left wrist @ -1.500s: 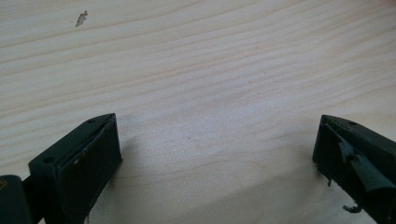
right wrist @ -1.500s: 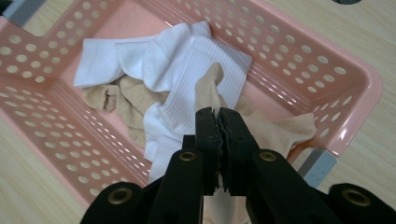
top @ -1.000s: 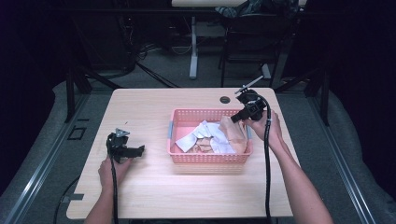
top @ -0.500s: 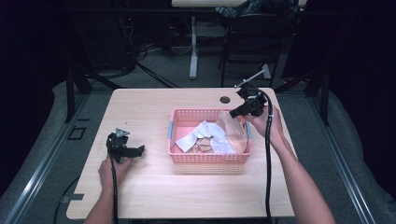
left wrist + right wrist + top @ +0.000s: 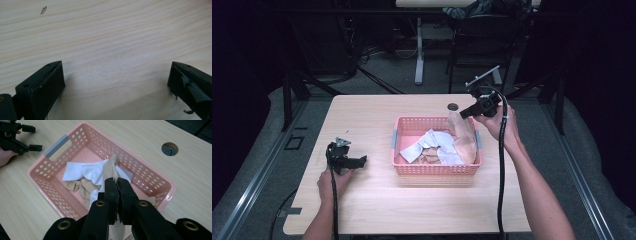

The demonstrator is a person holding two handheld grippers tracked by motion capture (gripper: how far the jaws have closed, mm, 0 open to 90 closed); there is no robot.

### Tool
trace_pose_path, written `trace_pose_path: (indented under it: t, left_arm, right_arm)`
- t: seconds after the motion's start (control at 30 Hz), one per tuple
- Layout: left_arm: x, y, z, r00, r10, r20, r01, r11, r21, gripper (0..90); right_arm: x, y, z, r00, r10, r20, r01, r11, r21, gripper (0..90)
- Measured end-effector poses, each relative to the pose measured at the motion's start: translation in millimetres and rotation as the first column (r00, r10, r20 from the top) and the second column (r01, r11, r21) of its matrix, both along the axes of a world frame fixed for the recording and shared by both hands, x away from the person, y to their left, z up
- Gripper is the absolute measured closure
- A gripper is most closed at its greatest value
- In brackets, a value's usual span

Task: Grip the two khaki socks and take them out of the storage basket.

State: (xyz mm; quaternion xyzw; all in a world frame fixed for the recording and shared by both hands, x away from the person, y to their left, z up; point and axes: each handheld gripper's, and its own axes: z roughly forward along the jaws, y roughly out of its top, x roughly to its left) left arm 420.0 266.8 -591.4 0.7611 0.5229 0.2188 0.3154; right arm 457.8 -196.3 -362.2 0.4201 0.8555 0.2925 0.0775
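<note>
Pink perforated basket at the centre-right of the tabletop, holding white socks and beige socks. Right gripper, jaws pressed together on one beige stocking, holds it raised above the basket's right end. Left gripper, jaws wide and empty, rests on bare wood well left of the basket. A round cable hole lies near the far edge.

Right gripper lifts beige sock above pink basket.
</note>
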Motion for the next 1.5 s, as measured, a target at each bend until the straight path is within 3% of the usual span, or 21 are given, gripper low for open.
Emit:
trace_pose_path:
  t: [0.33, 0.43, 0.63, 0.83, 1.1, 1.13, 1.3, 1.33, 1.5]
  left_arm:
    - [-0.1, 0.0, 0.0, 1.0000, 0.000, 0.000, 0.000, 1.0000, 0.000, 0.5]
    - [0.4, -0.3, -0.3, 1.0000, 0.002, 0.003, -0.002, 1.0000, -0.004, 0.5]
    - [0.4, -0.4, -0.3, 1.0000, 0.002, 0.003, -0.002, 1.0000, -0.004, 0.6]
    - [0.2, -0.2, -0.1, 1.0000, 0.001, 0.001, -0.001, 1.0000, -0.002, 0.6]
    - [0.3, -0.3, -0.2, 1.0000, 0.002, 0.002, -0.002, 1.0000, -0.004, 0.6]
    - [0.3, -0.2, -0.1, 1.0000, 0.001, 0.001, -0.001, 1.0000, -0.002, 0.6]
    - [0.4, -0.3, -0.2, 1.0000, 0.002, 0.003, -0.002, 1.0000, -0.004, 0.6]
    - [0.4, -0.3, -0.2, 1.0000, 0.002, 0.003, -0.002, 1.0000, -0.004, 0.6]
    - [0.4, -0.3, -0.2, 1.0000, 0.002, 0.003, -0.002, 1.0000, -0.003, 0.6]
  right_arm:
    - [-0.5, -13.5, 18.4, 0.9986, -0.029, 0.045, 0.029, 1.000, 0.010, 86.4]
    - [-1.7, -30.8, 25.5, 0.9961, -0.066, 0.059, 0.065, 0.998, 0.023, 86.4]
    - [-3.0, -51.8, 26.7, 0.9933, -0.088, 0.075, 0.086, 0.996, 0.031, 86.4]
    - [-3.9, -81.3, 20.1, 0.9855, -0.153, 0.073, 0.150, 0.988, 0.043, 86.4]
    - [-4.7, -100.0, 14.5, 0.9759, -0.198, 0.091, 0.197, 0.980, 0.022, 86.7]
    - [-4.9, -105.6, 10.4, 0.9709, -0.217, 0.101, 0.218, 0.976, 0.003, 86.8]
    - [-2.1, -118.6, 1.1, 0.9631, -0.254, 0.089, 0.253, 0.967, 0.018, 86.8]
    - [-1.2, -125.6, -5.3, 0.9582, -0.274, 0.082, 0.274, 0.962, 0.014, 86.9]
    - [1.0, -135.3, -20.3, 0.9500, -0.305, 0.068, 0.306, 0.952, -0.001, 86.8]
